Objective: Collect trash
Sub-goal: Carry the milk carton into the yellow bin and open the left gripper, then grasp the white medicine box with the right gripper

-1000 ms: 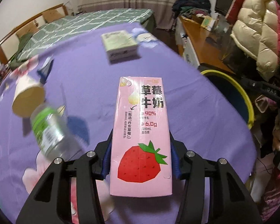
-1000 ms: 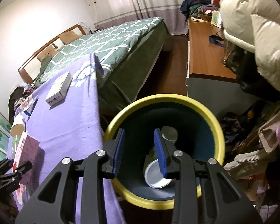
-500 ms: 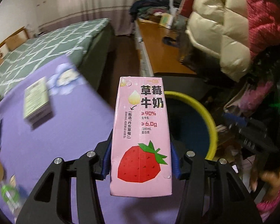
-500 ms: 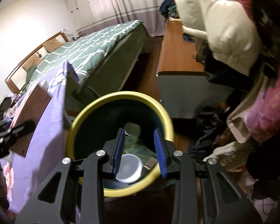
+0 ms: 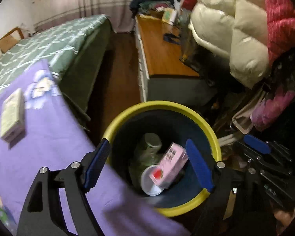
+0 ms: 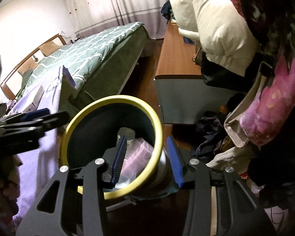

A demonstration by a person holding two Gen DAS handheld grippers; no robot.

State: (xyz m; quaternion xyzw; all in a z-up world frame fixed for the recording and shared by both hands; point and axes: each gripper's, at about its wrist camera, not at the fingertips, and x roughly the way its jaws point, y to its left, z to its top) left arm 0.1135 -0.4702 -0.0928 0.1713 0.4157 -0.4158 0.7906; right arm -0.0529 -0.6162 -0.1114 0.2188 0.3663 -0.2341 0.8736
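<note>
Left tongs spread wide, nothing between the blue pads, hanging over the round yellow-rimmed dark blue trash bin. Pink strawberry milk carton lies tilted inside the bin, on top of a white plastic lid and beside a clear plastic bottle.

Right tongs also parted and gripping nothing; the near yellow rim of the bin sits between the pads in that view, contact can't be confirmed. Carton shows blurred just inside the rim there. Left tool's black fingers visible at left, above the purple cloth.

Purple floral-print tabletop sits just left of the bin, with a flat white rectangular box on it. Further out: green quilted bed, wooden cabinet top, hanging white puffer jacket, curtains at the far wall.
</note>
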